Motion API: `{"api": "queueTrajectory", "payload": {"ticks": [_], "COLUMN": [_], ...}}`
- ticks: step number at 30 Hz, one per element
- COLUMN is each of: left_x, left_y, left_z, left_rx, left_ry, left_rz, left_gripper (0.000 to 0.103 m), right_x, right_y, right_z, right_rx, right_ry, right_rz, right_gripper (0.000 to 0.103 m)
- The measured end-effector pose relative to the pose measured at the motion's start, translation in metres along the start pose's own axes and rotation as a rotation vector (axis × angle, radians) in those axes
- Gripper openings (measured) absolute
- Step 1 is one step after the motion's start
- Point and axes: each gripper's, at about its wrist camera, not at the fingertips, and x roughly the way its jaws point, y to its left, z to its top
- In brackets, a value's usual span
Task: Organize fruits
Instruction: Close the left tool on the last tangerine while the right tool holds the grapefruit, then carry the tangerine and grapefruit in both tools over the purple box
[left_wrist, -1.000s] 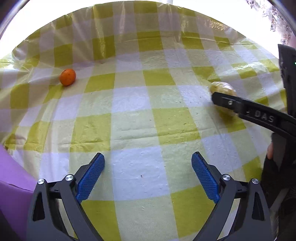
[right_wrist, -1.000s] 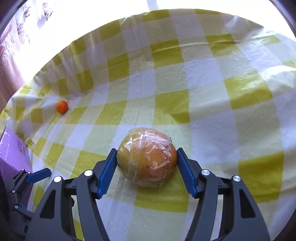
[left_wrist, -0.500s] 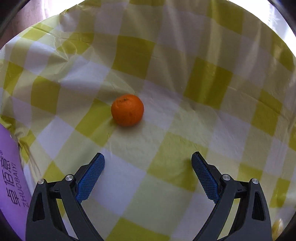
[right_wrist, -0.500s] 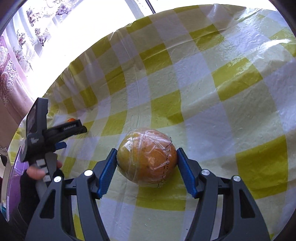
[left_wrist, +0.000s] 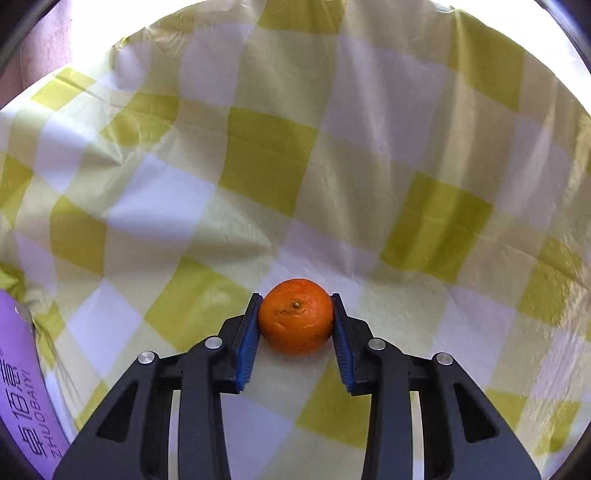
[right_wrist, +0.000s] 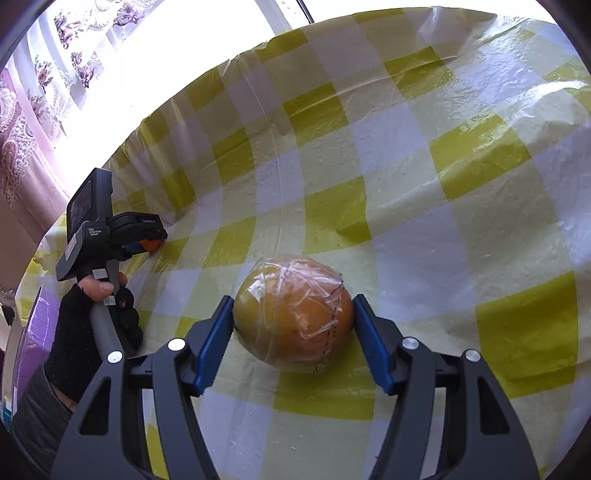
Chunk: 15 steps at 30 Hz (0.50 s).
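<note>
Left gripper (left_wrist: 295, 321), fingers newly closed, clamps a mandarin (left_wrist: 295, 315), half-hidden at nine o'clock in the right view; right gripper (right_wrist: 293, 314) grips a plastic-wrapped orange (right_wrist: 293, 314) on the checked surface (left_wrist: 258, 158).

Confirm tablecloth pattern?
Yellow-and-white check on the tablecloth, clearest in the right wrist view.

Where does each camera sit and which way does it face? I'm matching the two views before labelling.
Left wrist: on the left gripper, facing down along its fingers at the tangerine it clamps on the checked tablecloth.
Right wrist: on the right gripper, facing the plastic-wrapped fruit it grips; the gloved left hand shows.
Shared: tablecloth, tangerine and left gripper.
</note>
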Motion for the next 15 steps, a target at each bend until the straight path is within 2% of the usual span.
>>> {"api": "queueTrajectory", "payload": {"ticks": [7, 10, 15], "left_x": [-0.071, -0.097, -0.120], "left_y": [0.014, 0.028, 0.045], "left_z": [-0.090, -0.122, -0.161], "left_rx": [0.064, 0.108, 0.157], "left_ry": [0.017, 0.009, 0.010], "left_rz": [-0.278, -0.331, -0.351], "left_gripper": [0.034, 0.035, 0.035], "right_x": [-0.001, -0.001, -0.002], "right_y": [-0.001, -0.002, -0.001], "right_z": [0.000, 0.000, -0.001], "right_rx": [0.002, 0.002, 0.002], "right_ry": [-0.005, -0.006, -0.007], "right_rz": [0.005, 0.008, 0.010], "right_gripper": [0.065, 0.065, 0.065]}}
